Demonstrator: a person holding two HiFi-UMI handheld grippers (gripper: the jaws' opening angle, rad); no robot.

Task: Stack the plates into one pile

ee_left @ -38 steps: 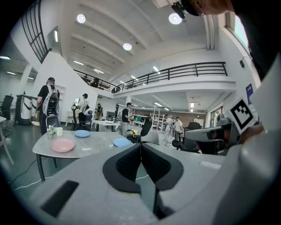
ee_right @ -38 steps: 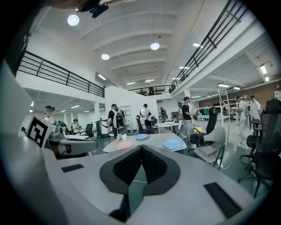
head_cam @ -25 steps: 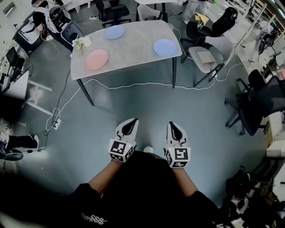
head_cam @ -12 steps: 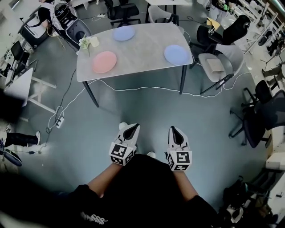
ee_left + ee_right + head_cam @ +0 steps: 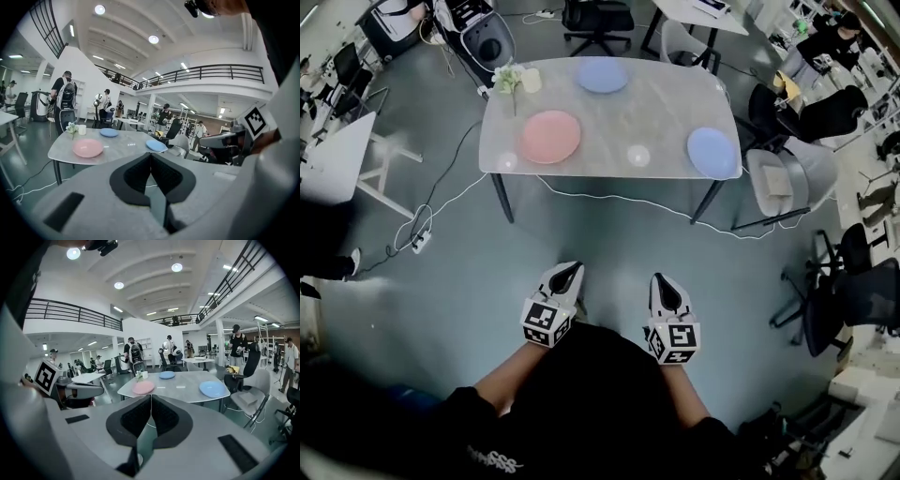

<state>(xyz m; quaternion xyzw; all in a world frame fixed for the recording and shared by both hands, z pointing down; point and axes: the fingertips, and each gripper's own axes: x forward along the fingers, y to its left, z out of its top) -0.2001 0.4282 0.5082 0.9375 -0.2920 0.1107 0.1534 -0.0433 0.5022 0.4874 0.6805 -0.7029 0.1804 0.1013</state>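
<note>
We see a large, open hall with a smooth grey-green floor (image 5: 581, 253). A light grey table (image 5: 656, 122) on dark legs stands in the upper middle of the head view. A thin white cable (image 5: 630, 200) lies across the floor in front of it and goes to a power strip (image 5: 420, 242) at the left. A grey chair (image 5: 778, 183) stands just beside the right end of the table, and a black office chair (image 5: 598, 17) stands behind it. A white desk (image 5: 333, 155) is at the left edge. The walls (image 5: 70, 291) are white. A balcony with a dark railing (image 5: 211, 72) runs along the upper level, and round lamps (image 5: 176, 267) shine in the white ceiling.
</note>
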